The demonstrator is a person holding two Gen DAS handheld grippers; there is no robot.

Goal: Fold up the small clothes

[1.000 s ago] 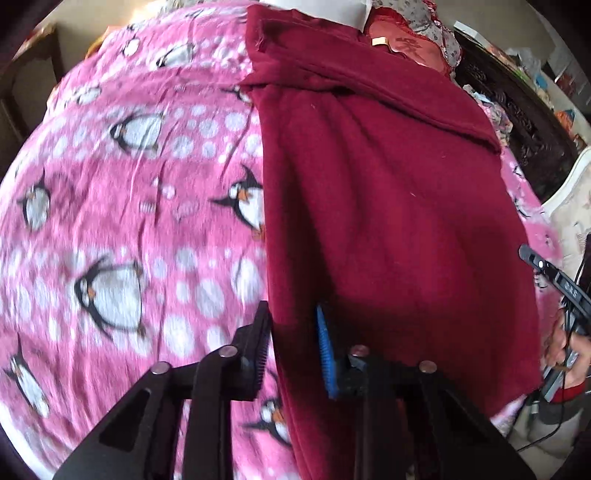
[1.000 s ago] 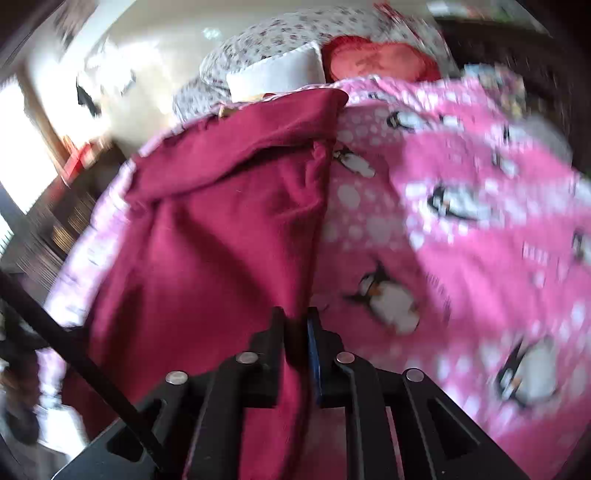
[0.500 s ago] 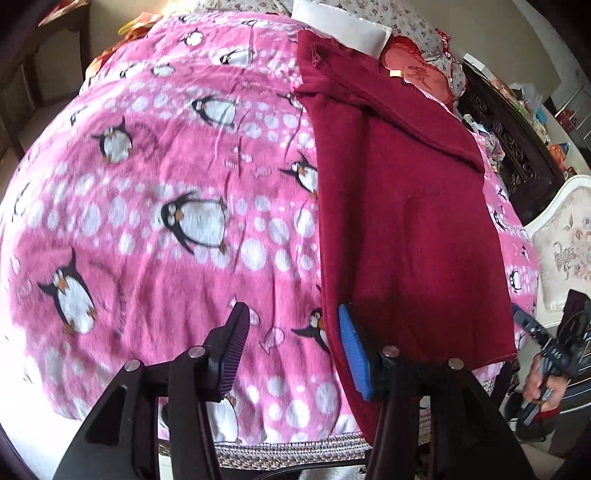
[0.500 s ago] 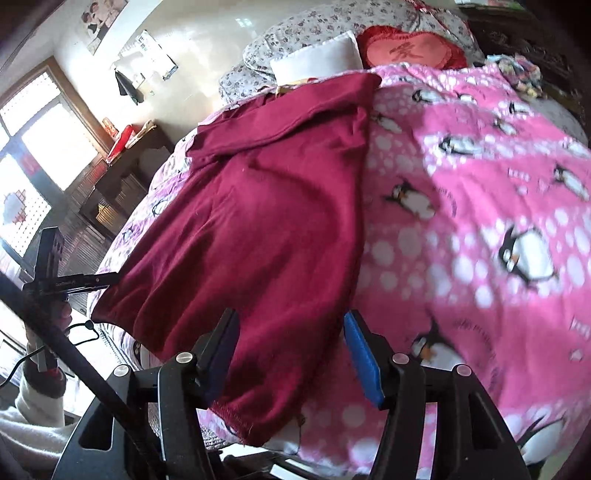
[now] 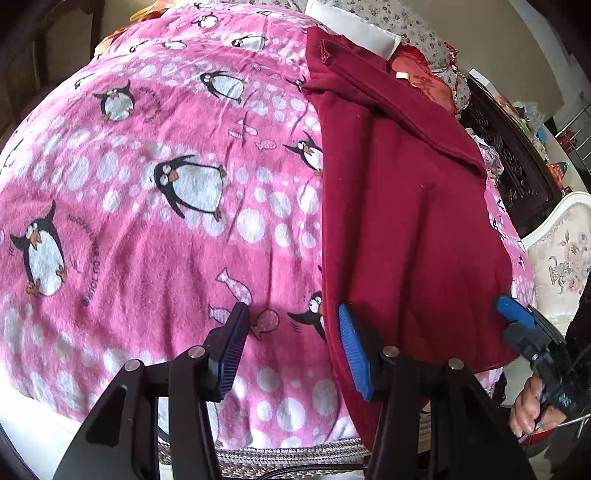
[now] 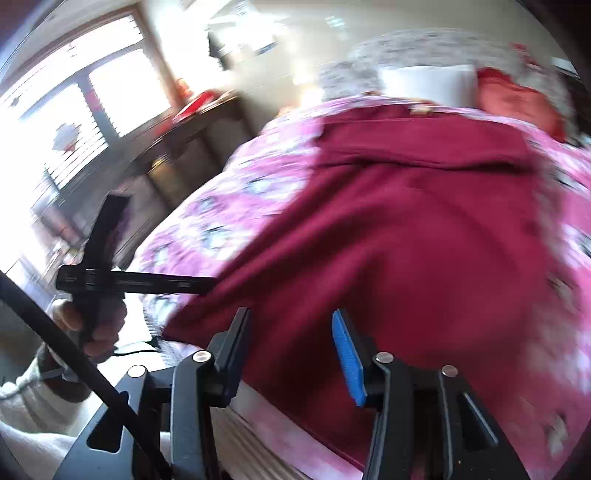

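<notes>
A dark red garment [image 5: 402, 221] lies flat and lengthwise on the right part of a pink penguin blanket [image 5: 166, 184], its far end folded over. My left gripper [image 5: 291, 345] is open above the blanket just left of the garment's near corner, with nothing between its fingers. In the blurred right wrist view, the same garment [image 6: 406, 240] fills the middle. My right gripper [image 6: 291, 345] hovers over its near hem with the jaws closing, and the pads do not press on the cloth. Each view shows the other gripper at its edge: the right gripper [image 5: 517, 321] and the left gripper [image 6: 129, 282].
A white pillow [image 5: 354, 26] and a red cushion [image 5: 424, 74] lie at the bed's head. Dark carved furniture [image 5: 517, 166] and a pale upholstered chair [image 5: 565, 251] stand to the right of the bed. A bright window [image 6: 74, 110] and dark desk [image 6: 184, 147] stand to its left.
Both grippers have let go of the garment's edge and opened. They have drawn back toward the bed's near edge, and the right one has swung across to the garment's other side.
</notes>
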